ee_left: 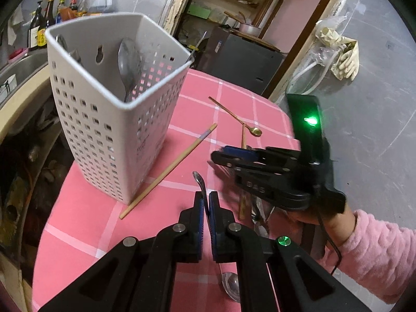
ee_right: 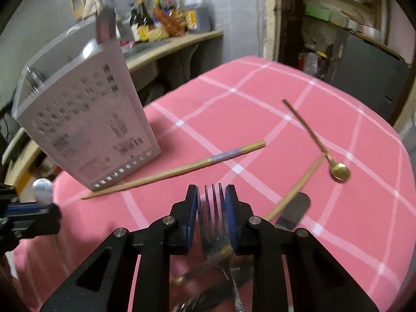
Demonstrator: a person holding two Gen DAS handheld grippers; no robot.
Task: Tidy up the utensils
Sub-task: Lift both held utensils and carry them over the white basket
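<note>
A white perforated utensil holder (ee_left: 104, 119) (ee_right: 85, 130) stands on the pink checked tablecloth (ee_left: 91, 221) (ee_right: 286, 91) with spoons inside. My left gripper (ee_left: 206, 202) (ee_right: 49, 208) is shut on the thin handle of a metal spoon (ee_left: 199, 182), whose bowl hangs below the fingers. My right gripper (ee_right: 212, 208) (ee_left: 215, 157), held by a hand in a pink sleeve, is shut on a steel fork (ee_right: 213, 200) with its tines pointing forward. A chopstick (ee_left: 169, 171) (ee_right: 182, 166) lies by the holder's base. Further right lie a gold spoon (ee_left: 234, 115) (ee_right: 338, 171) and a second chopstick (ee_right: 293, 192).
More cutlery lies under the right gripper (ee_right: 208, 286), and a dark rounded handle (ee_right: 296, 208) sits beside it. A counter with bottles (ee_right: 166, 18) and a sink (ee_left: 18, 67) runs behind the holder. A black cabinet (ee_left: 241, 59) stands past the table's far edge.
</note>
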